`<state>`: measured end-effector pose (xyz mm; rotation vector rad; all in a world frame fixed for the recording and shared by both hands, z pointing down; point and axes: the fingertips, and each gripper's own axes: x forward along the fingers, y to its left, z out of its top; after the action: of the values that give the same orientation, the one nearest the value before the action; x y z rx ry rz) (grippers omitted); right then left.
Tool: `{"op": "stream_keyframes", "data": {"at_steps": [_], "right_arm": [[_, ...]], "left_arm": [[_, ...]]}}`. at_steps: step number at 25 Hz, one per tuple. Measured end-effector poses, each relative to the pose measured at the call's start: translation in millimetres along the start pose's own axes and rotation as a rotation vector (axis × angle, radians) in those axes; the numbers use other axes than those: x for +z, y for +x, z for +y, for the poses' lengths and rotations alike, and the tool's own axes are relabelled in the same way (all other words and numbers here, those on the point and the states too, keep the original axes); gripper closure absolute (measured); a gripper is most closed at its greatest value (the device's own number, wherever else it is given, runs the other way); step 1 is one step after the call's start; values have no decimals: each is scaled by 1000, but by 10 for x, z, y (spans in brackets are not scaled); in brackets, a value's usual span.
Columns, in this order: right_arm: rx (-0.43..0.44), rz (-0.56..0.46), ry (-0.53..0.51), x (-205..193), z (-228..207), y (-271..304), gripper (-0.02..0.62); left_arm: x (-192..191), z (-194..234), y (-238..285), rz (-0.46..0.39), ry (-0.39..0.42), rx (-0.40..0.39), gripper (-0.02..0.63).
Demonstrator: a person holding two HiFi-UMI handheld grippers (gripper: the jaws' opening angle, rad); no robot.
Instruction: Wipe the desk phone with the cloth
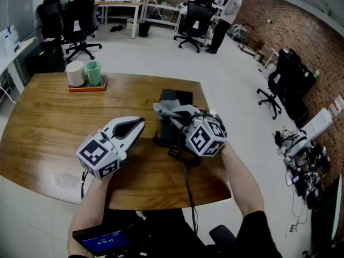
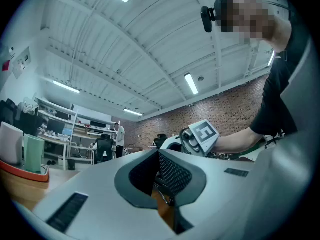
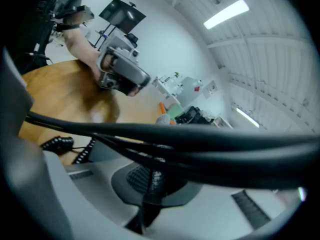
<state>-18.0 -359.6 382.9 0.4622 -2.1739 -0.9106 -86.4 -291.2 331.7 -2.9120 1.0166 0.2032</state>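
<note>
Fingers of the right gripper (image 3: 146,186) pinch a crumpled grey cloth (image 1: 167,109) atop the boxy black desk phone (image 1: 177,98) on a wooden desk (image 1: 54,128). Beside the phone, the left gripper (image 2: 165,184) has its fingers closed and empty. Black cables (image 3: 200,149) half-hide the pinch.

Bright, even light from ceiling tube lamps (image 2: 191,83); both gripper views bend strongly at the edges, the right one motion-blurred.
</note>
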Motion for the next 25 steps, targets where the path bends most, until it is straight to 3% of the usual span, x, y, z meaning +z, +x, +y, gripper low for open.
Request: {"op": "stream_keyframes", "data": {"at_steps": [8, 11, 15, 18, 21, 25], "right_arm": [[306, -5, -175, 179, 987, -424, 572], [200, -87, -110, 295, 630, -460, 572], [-149, -178, 141, 210, -416, -429, 572], [-301, -146, 184, 23, -838, -304, 572], [-306, -91, 90, -93, -856, -11, 572], [-209, -11, 0, -145, -680, 244, 572]], "left_arm": [[19, 14, -1, 3, 7, 1, 609], [4, 31, -10, 1, 9, -1, 609], [-1, 24, -7, 3, 7, 0, 609], [-29, -1, 0, 2, 6, 0, 609], [-23, -33, -1, 5, 1, 2, 609], [15, -32, -4, 4, 3, 2, 609]]}}
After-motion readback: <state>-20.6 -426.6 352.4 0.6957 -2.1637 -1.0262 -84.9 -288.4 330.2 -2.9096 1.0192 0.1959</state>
